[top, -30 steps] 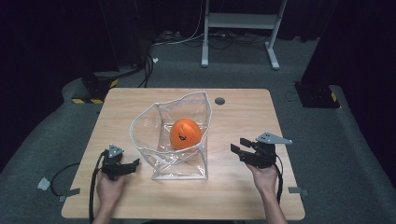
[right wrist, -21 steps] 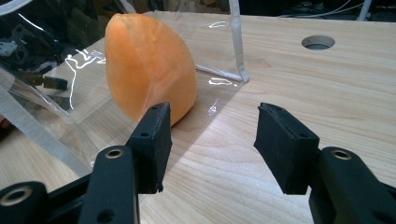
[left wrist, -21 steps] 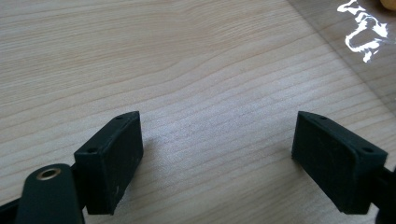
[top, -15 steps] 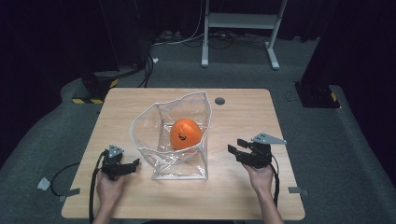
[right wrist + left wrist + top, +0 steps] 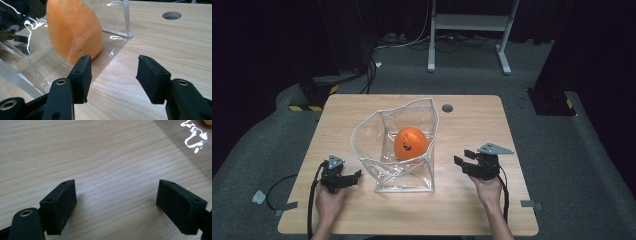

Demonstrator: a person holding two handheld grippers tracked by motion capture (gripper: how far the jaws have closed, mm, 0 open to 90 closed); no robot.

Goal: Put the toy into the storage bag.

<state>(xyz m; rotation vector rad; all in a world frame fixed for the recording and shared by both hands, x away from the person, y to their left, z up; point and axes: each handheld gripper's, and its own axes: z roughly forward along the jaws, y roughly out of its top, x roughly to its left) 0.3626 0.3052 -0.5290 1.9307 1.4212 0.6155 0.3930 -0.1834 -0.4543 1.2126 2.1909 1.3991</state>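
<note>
Orange ball [image 5: 410, 143] stays bagged; right gripper [image 5: 464, 161] has edged toward it, both grippers' fingers apart, empty.

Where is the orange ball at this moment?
In the high view, the orange ball sits inside the clear plastic bag near the middle of the wooden table, between the left hand-held gripper and the right hand-held gripper.

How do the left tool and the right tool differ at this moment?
The left tool has its jaws spread wider than the right tool. The left tool sits nearer the clear bag's front corner; the right tool stands farther off and faces the orange ball. Both are open, empty and aimed inward.
</note>
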